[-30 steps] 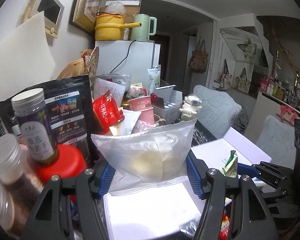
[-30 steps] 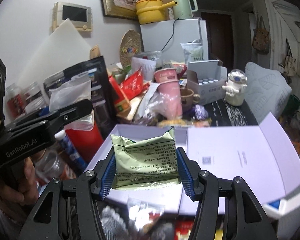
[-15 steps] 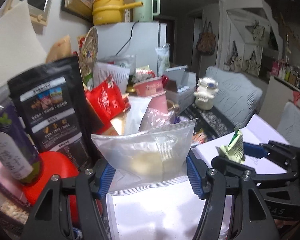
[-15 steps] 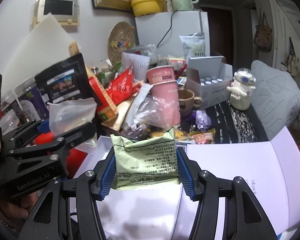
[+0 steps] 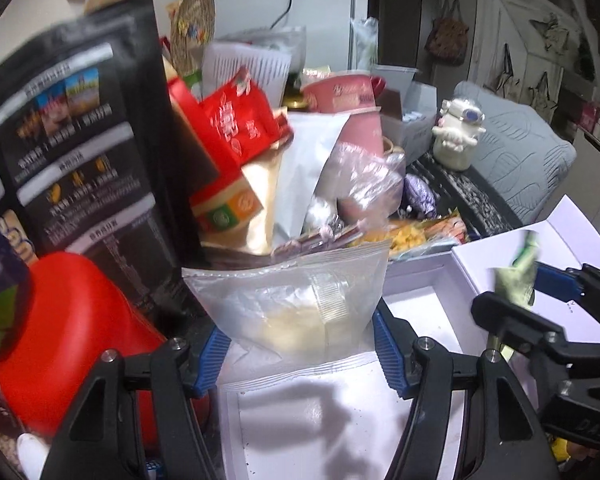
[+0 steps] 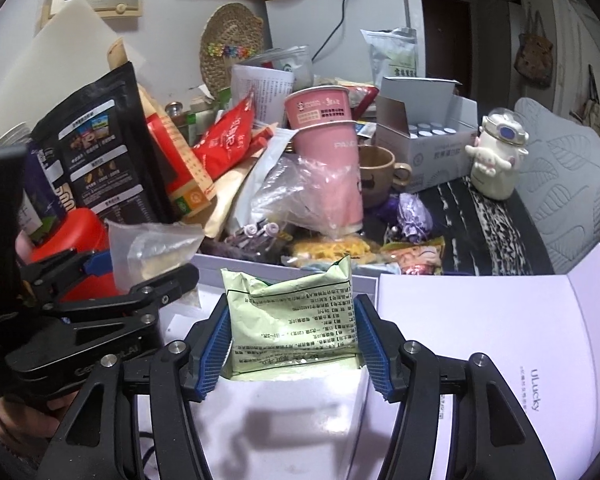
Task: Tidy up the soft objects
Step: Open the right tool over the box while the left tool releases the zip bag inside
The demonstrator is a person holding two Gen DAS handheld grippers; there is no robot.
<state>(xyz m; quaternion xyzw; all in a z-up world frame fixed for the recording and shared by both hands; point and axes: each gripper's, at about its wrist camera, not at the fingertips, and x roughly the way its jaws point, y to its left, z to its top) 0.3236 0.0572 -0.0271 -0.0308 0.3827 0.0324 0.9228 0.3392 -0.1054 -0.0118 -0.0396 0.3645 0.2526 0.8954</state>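
My left gripper (image 5: 300,340) is shut on a clear plastic packet (image 5: 296,300) with a pale yellow lump inside, held upright between the blue pads. It hangs over the open white box (image 5: 416,304). My right gripper (image 6: 292,332) has a pale green printed packet (image 6: 292,308) between its pads. Its jaws are opening slightly, and the pads still touch the packet's sides above the box floor (image 6: 300,420). The left gripper (image 6: 144,268) with the clear packet (image 6: 152,248) shows at the left of the right wrist view. The right gripper (image 5: 520,292) shows at the right of the left wrist view.
The box lid (image 6: 480,320) lies open to the right. Behind the box rises a crowded pile: a black pouch (image 6: 96,152), a red tub (image 6: 76,232), stacked pink cups (image 6: 328,152), a brown mug (image 6: 376,176), a white figurine (image 6: 496,160) and a grey carton of bottles (image 6: 424,136).
Both grippers have moved forward and down over the white box with their packets. The pile behind looms closer. The right pads stand a touch wider.
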